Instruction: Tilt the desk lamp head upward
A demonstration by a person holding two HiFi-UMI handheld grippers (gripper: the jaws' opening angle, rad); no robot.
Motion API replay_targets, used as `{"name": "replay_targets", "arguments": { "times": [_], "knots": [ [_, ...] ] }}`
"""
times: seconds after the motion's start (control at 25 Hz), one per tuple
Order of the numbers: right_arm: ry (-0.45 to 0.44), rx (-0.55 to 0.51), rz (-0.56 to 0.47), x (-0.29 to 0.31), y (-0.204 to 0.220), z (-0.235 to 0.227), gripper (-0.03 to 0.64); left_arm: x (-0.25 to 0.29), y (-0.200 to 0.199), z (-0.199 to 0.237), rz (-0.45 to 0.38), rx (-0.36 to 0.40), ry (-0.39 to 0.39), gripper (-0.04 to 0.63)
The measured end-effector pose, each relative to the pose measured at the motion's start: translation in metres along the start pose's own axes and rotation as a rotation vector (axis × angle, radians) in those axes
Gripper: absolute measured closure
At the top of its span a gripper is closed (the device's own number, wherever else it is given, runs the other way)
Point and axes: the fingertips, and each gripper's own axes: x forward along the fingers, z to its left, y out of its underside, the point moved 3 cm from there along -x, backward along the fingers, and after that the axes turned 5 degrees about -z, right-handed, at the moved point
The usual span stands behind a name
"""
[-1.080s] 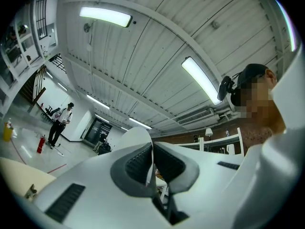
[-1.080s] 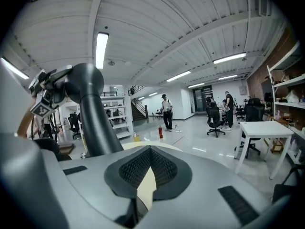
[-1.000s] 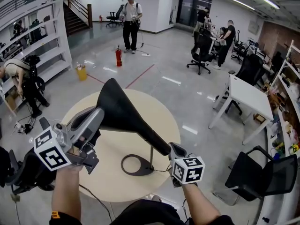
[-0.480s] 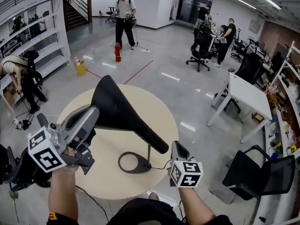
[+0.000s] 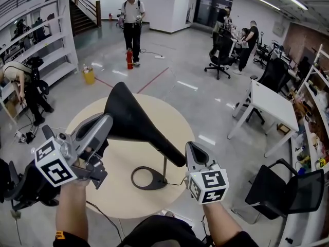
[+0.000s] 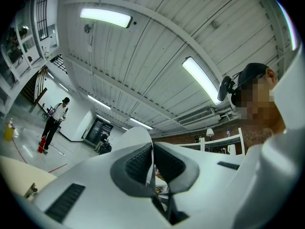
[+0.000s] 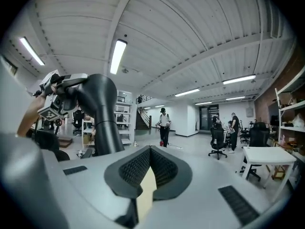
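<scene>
A black desk lamp stands on the round beige table (image 5: pixel 175 122): ring base (image 5: pixel 148 179), thin stem (image 5: pixel 165 170), and a cone-shaped head (image 5: pixel 128 120) pointing up and to the left. My left gripper (image 5: pixel 107 122) is at the wide rim of the head. In the left gripper view its jaws (image 6: pixel 152 149) are shut on the thin pale edge of the shade (image 6: pixel 136 135). My right gripper (image 5: pixel 191 149) hovers just right of the cone's narrow end, shut and holding nothing (image 7: pixel 150 151). The right gripper view shows the lamp's black neck (image 7: pixel 102 123) to its left.
A cable runs from the lamp base over the table's near edge. A white desk (image 5: pixel 272 104) and a black office chair (image 5: pixel 288 189) stand to the right. Shelving (image 5: pixel 41 45) lines the left wall. A red fire extinguisher (image 5: pixel 129 58) and several people are farther off.
My right gripper has risen beside the narrow end of the lamp head. The left gripper and the lamp head have kept their places.
</scene>
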Motion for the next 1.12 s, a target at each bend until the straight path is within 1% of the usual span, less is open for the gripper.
{"name": "replay_targets", "arguments": {
  "times": [0.08, 0.28, 0.48, 0.6, 0.72, 0.88, 1.04, 1.12],
  "knots": [
    [-0.027, -0.015, 0.024, 0.004, 0.004, 0.009, 0.601, 0.001, 0.000, -0.001, 0.003, 0.003, -0.002, 0.535],
    [-0.032, -0.032, 0.030, 0.005, 0.005, 0.015, 0.601, -0.001, 0.000, -0.002, -0.002, 0.006, -0.009, 0.536],
    [-0.012, -0.025, 0.019, 0.006, 0.008, 0.021, 0.601, 0.006, -0.005, -0.013, 0.026, 0.071, 0.001, 0.537],
    [-0.007, -0.032, 0.020, 0.004, 0.008, 0.021, 0.601, 0.007, -0.005, -0.014, 0.026, 0.075, -0.006, 0.537],
    [-0.012, -0.031, 0.022, 0.002, 0.009, 0.020, 0.601, 0.004, -0.005, -0.015, -0.005, 0.065, -0.018, 0.535],
    [0.012, -0.003, -0.006, -0.010, 0.009, 0.014, 0.601, -0.012, -0.004, -0.018, -0.080, 0.059, -0.048, 0.534],
    [0.072, 0.031, -0.028, -0.032, 0.010, 0.011, 0.600, -0.059, -0.001, -0.013, -0.167, 0.056, -0.130, 0.535],
    [0.093, 0.047, -0.026, -0.043, 0.017, 0.017, 0.600, -0.087, 0.017, -0.007, -0.156, 0.070, -0.183, 0.535]
  ]
}}
